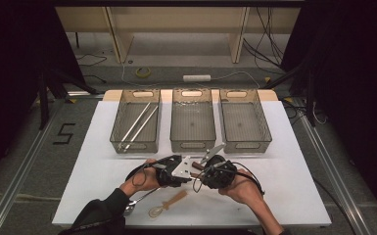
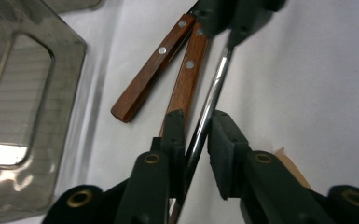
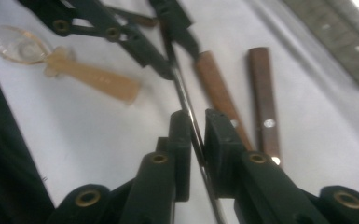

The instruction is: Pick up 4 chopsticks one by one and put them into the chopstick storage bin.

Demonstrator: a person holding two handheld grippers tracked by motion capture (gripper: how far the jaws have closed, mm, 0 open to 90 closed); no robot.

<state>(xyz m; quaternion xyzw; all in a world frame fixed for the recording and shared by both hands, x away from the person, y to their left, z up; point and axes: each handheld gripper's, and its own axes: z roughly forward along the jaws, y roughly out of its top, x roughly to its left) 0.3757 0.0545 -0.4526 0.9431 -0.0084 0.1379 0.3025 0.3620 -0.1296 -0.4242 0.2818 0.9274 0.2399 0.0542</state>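
Note:
A long thin metal utensil [image 2: 212, 88] hangs above the white table [image 1: 284, 147], held between both grippers at the front centre. My left gripper [image 2: 196, 135] is shut on its shaft, and my right gripper [image 3: 195, 135] is shut on the same shaft [image 3: 186, 102] a little further along. In the high view the left gripper [image 1: 174, 171] and the right gripper [image 1: 210, 174] face each other, almost touching, with the utensil's shiny end [image 1: 213, 152] sticking out behind them. Two wooden-handled knives [image 2: 154, 63] [image 3: 263, 98] lie on the table beneath.
Three grey mesh bins stand in a row at the back: the left bin [image 1: 117, 125] holds two thin metal rods [image 1: 137, 125], while the middle bin [image 1: 192, 145] and right bin [image 1: 264, 122] look bare. A clear plastic spoon with a tan handle [image 1: 169, 203] lies near the front edge.

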